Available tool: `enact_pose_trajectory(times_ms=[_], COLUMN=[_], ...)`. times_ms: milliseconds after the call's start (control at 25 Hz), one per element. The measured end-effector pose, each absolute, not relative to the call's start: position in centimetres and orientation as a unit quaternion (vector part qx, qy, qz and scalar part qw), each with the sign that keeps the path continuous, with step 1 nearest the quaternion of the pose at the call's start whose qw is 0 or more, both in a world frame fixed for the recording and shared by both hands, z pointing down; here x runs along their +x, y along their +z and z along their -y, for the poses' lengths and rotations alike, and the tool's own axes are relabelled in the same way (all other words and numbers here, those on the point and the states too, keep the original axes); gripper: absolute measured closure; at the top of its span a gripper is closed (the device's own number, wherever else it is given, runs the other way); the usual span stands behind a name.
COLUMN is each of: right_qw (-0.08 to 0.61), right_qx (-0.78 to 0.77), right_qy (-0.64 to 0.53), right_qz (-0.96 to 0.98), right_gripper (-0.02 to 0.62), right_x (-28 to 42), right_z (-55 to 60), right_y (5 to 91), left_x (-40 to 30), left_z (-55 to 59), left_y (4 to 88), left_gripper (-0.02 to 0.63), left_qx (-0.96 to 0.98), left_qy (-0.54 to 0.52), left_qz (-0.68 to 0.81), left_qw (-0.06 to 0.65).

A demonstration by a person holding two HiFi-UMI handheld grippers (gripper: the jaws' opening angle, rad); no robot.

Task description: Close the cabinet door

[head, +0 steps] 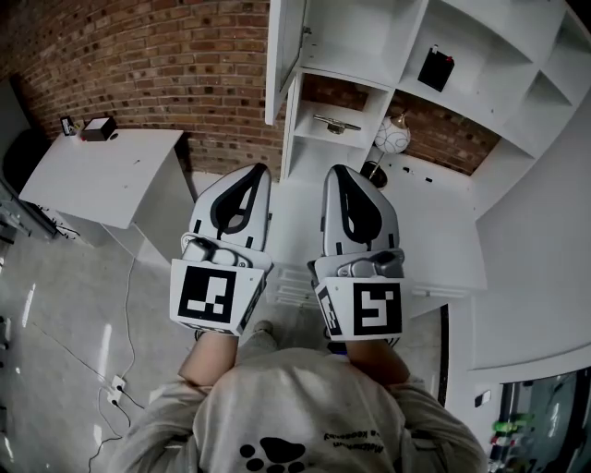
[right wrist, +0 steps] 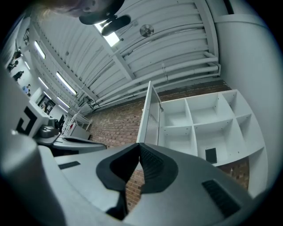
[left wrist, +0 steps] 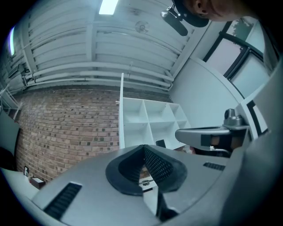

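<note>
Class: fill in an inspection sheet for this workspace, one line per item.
Surface: white side table carrying a small dark box.
Job's things: white cabinet door stands open, left of the white open shelf unit.
Clutter: flat black box, silver metal object, white round ornament on shelves.
Grippers: left gripper and right gripper both shut, empty, apart from the door.
Cables: thin pale cable running to a floor socket strip.
Surroundings: red brick wall, glossy grey floor.

Red brick wall (head: 157,55), white side table (head: 102,175) on glossy grey floor (head: 55,314), ceiling strip light (left wrist: 108,6) overhead.
</note>
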State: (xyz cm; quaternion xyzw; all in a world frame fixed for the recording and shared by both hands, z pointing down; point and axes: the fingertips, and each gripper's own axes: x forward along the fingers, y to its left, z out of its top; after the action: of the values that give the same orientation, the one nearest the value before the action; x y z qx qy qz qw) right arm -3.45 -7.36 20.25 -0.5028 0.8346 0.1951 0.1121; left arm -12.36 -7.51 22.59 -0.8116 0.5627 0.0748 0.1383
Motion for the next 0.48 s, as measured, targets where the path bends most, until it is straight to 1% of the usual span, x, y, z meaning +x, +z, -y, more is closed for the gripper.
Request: enact_pose_trajectory(times_ms=[480], right_qw=[0.121], right_qx=[-0.510], right_qy=[0.201], right_qz=[-0.827], right_gripper=[0.578], right_x=[-9.1], right_z=[16.7], right_y=[18.0], left_x=[-17.4], left_z=[16.3], left_y=[20.3], left_gripper=[0.597], left_qx=[-0.825], left_qy=[0.077], left_qz=[-0.537], left_qw=[0.158])
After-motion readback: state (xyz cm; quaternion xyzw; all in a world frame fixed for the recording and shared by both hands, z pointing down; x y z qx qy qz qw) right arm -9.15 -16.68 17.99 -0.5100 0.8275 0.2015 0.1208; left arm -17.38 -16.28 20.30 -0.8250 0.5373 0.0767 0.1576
